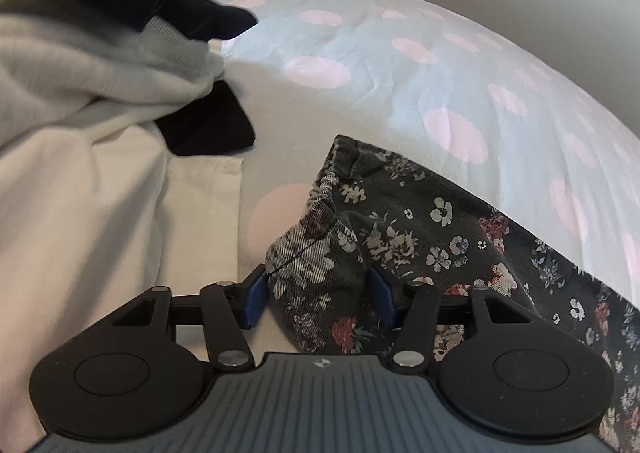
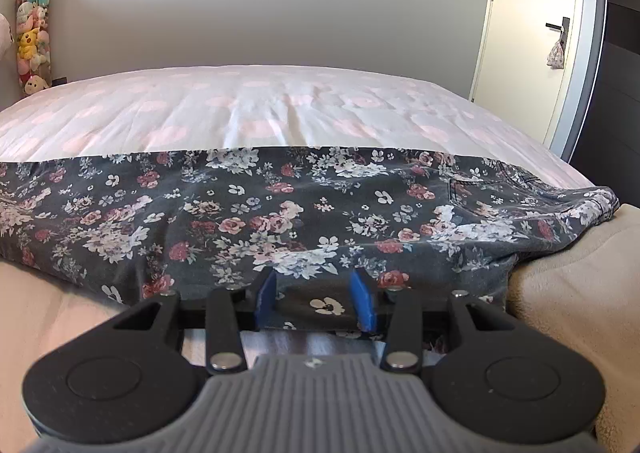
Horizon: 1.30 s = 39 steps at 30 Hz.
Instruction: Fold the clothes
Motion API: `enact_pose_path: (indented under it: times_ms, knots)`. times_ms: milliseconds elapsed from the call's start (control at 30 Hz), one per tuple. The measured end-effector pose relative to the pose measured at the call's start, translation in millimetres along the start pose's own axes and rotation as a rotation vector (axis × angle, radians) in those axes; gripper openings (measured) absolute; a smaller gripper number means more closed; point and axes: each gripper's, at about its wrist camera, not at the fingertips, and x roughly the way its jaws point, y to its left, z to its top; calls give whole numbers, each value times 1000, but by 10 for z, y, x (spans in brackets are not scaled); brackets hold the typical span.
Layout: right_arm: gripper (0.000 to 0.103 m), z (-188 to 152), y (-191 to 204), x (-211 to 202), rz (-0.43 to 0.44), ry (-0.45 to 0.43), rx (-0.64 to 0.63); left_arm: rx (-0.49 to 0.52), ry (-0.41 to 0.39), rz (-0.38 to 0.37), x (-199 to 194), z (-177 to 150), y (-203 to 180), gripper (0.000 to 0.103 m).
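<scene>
**Floral trousers held at one end, fold not yet finished**

While the floral trousers (image 2: 280, 213) are spread lengthwise along the near edge of the bed (image 2: 280, 109), no finished fold can be made out, so the task is judged to be at an early or middle stage.

Left tool (image 1: 316, 293): jaws approx. half wide, w/ a bunched end of the trousers (image 1: 320, 253) lodged between the blue pads (image 1: 254, 299); cloth touches both pads, so it is read as gripped. That end, w/ its gathered elastic hem, is seen lifted and curled over.

Right tool (image 2: 316, 303): jaws at a middling width, set over the near edge of the cloth. Fabric lies between the pads (image 2: 364, 305), but no pinch is visible; it is read as not gripped.

Left to do, by judgement: the held end carried across, the layers squared, the piece put aside. Other garments wait.

Views differ. Only the left wrist view shows the unfolded pile: a cream knit (image 1: 80, 65), dark navy pieces (image 1: 208, 125) and a white garment (image 1: 120, 193), just beside the trousers. Only the right wrist view shows the full trouser length, a back pocket (image 2: 480, 193), a beige blanket (image 2: 580, 285) at the right, and the door (image 2: 532, 33).
</scene>
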Motion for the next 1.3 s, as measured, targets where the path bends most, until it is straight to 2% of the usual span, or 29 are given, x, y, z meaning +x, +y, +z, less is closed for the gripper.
enact_pose_path:
  times_ms: [33,67,100,267,367,500,667,767,867,1000,1133,1300]
  knots:
    - [47,4,-2,-4,3,-2,2,22,2,4,-2,32,-41,36]
    - [48,9,-5,-8,6,-5,5,43,3,0,-23,72,-82,24]
    - [48,15,-7,-12,10,-9,8,59,-9,-4,-88,98,-130,23]
    - [49,32,-66,10,2,-2,27,138,-73,-28,-425,225,-370,21]
    - [49,33,-143,26,-2,19,61,190,-134,-94,-757,253,-597,21]
    - [49,39,-194,15,7,29,85,268,-189,-222,-1189,173,-1054,21]
    - [49,44,-234,-8,22,32,104,410,-206,-389,-1519,-246,-1815,21]
    - [49,38,-272,-7,32,35,120,488,-162,-466,-1494,-610,-2238,21]
    - [49,33,-316,3,42,35,142,590,-131,-485,-1430,-1039,-2581,21]
    - [48,29,-381,29,61,39,179,685,-88,-473,-1267,-1523,-2824,21]
    - [43,29,-413,34,101,30,206,709,-44,-449,-1141,-1814,-2902,21]
    - [41,27,-427,66,135,42,227,768,21,-434,-1030,-1992,-2899,23]
